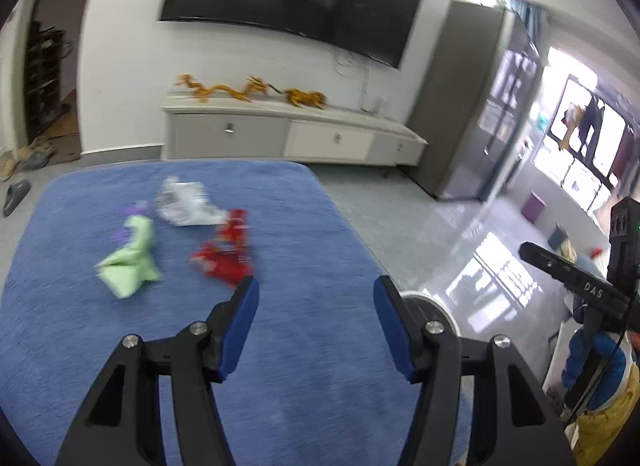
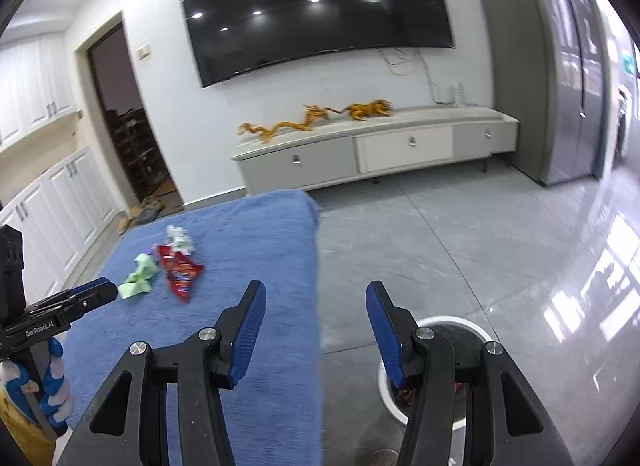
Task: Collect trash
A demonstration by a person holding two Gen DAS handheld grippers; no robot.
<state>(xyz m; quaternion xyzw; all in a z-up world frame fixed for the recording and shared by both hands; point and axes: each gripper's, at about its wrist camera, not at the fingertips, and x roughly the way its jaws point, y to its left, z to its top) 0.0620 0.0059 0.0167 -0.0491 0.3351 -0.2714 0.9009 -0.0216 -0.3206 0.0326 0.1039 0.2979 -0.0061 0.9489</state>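
Three wrappers — green (image 1: 130, 262), red (image 1: 226, 252), white (image 1: 186, 203) — lie on the blue surface (image 1: 300, 234), ahead-left of both grippers. Left gripper (image 1: 316, 322) nearer; right gripper (image 2: 316, 324) over the bin (image 2: 448, 324). Both sets of fingers part-open, empty.

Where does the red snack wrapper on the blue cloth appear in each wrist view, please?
Left wrist: the red snack wrapper lies left of centre, just beyond the left gripper's left fingertip.
Right wrist: it lies at left, mid-height.
Shared landmark: the green wrapper lies immediately left of it.
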